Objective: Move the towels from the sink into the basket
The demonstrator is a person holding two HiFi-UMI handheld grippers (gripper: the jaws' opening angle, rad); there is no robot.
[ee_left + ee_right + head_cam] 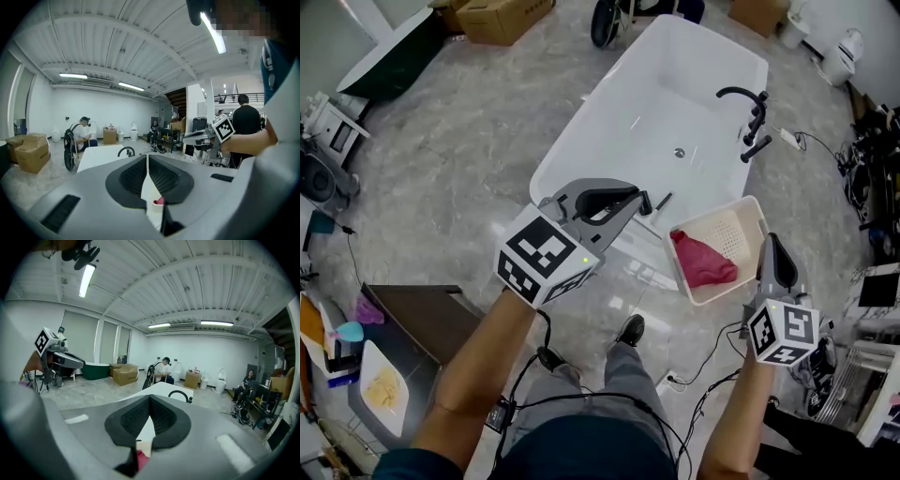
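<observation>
— Where does the towel lie from your jaws at this moment?

— The red towel [703, 261] is already in the basket [748, 211], below my two grippers and between them. My right gripper [772, 242] is the nearer one; it hangs just beside the basket's right edge. My left gripper [649, 201] is over the near rim of the sink [656, 103], to the left of the basket, and it points toward the faucet [750, 108].

— And the jaws, are they holding something?

— No. On both grippers the jaws are pressed together, pad against pad, and nothing is between them. In each gripper view I see only a little piece of red far under the closed tips.

— How does the towel look?

— It is crumpled into a soft heap, wider at the lower end. Its long axis goes along the basket's left wall, from the far corner toward the near one. About half of the white mesh bottom is still bare.

— Is another towel left in the sink?

— I see none; the basin looks white and empty around the drain. I judge the task is near its end. If one more towel were there, the left gripper would reach it more easily, and the jaws would first have to spread.
</observation>
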